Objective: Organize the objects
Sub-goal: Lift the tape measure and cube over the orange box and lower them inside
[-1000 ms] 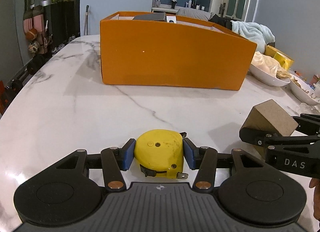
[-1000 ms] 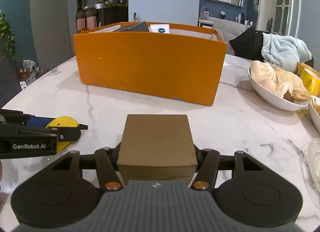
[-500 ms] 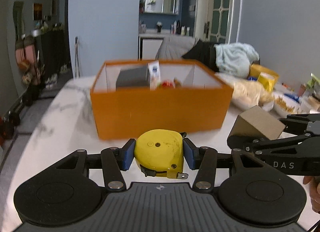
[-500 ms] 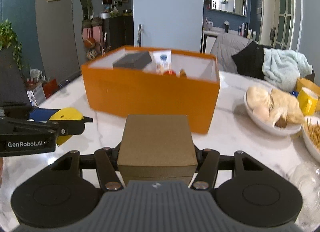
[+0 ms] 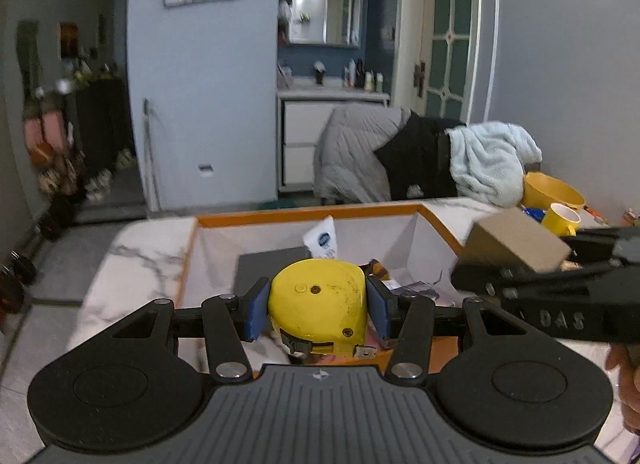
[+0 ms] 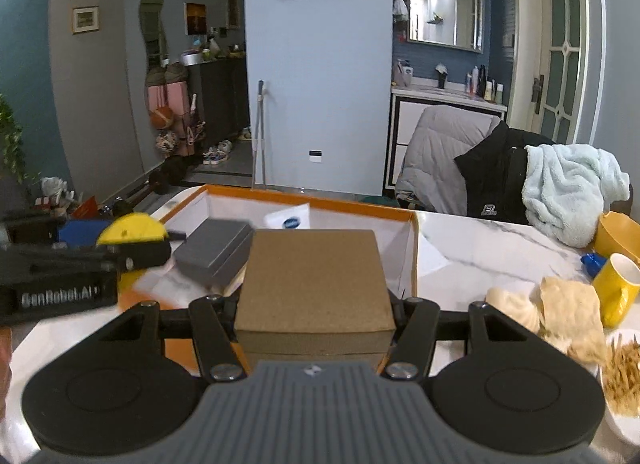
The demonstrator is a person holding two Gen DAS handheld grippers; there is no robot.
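My left gripper [image 5: 318, 306] is shut on a yellow tape measure [image 5: 318, 304], its blue pads pressing both sides. It hangs above the near edge of the open orange box [image 5: 308, 215]. My right gripper [image 6: 314, 304] is shut on a brown cardboard box [image 6: 314, 276], held over the same orange box [image 6: 320, 199]. Inside the orange box lie a grey case [image 6: 212, 252], a white packet [image 5: 322, 242] and small items. In the left wrist view the cardboard box [image 5: 516, 240] and right gripper show at the right. In the right wrist view the tape measure [image 6: 132, 228] shows at the left.
On the marble table [image 6: 472, 248] to the right stand a yellow mug [image 6: 614, 288], a yellow bowl [image 5: 552, 187] and white dishes with food [image 6: 552, 316]. Chairs draped with a grey jacket, a black jacket and a light blue blanket [image 6: 572, 187] stand behind the table.
Both grippers rose from just above the table and moved forward with their loads. The orange box, first seen from the side, is now seen from above with its inside showing.
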